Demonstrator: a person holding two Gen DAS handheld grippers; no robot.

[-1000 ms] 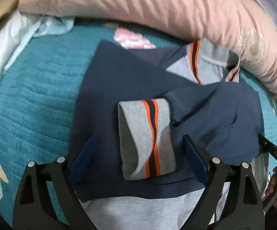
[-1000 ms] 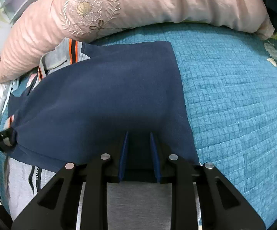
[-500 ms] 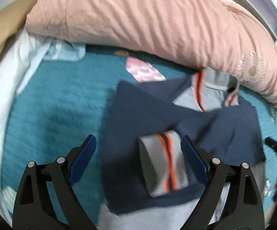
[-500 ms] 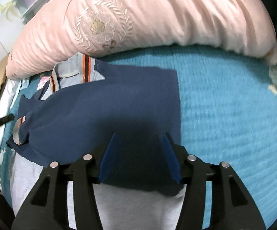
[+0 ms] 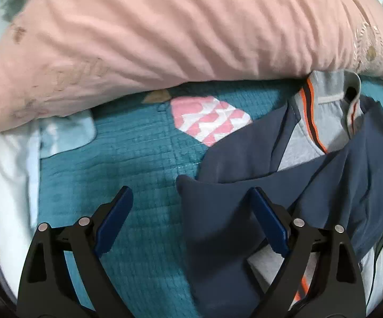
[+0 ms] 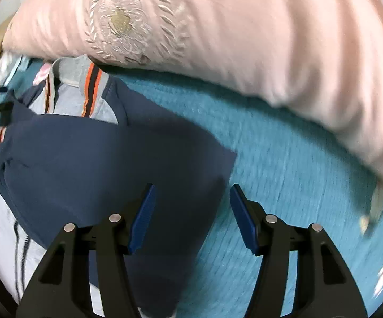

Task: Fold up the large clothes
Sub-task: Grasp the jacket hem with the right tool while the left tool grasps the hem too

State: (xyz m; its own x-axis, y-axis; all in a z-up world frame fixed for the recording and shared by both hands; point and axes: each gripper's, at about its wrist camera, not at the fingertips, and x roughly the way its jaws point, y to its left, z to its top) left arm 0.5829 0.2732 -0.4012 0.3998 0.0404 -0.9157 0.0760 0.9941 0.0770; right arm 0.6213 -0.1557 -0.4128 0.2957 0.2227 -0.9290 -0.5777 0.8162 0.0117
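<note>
Two sets of tongs, and we find both of them spread wide with nothing between the pads. The left gripper point(image 5: 190, 221) hangs over the near left edge of the navy jacket point(image 5: 218, 212): its right pad sits above the dark cloth, its left pad above the bare teal bedspread point(image 5: 117, 164). The right gripper point(image 6: 191, 218) mirrors this at the jacket's point(image 6: 106, 159) right edge, its left pad over navy cloth and its right pad over the teal bedspread point(image 6: 284, 164).

The jacket lies flat on the bed ahead of both tongs, sleeves already laid across the body, its grey collar with orange stripes point(image 5: 324, 122) pointing away from us and tucked against the pink pillow point(image 5: 165, 34). The pale grey hem band shows close under the tongs, nearest to us.

We judge the sleeve folds done and the lengthwise fold in hand. The next move, as we read it, calls for each gripper to lower onto its near corner, close on hem and layers together, then carry them forward toward the collar. Whether either pad touches the cloth now we cannot tell.
</note>
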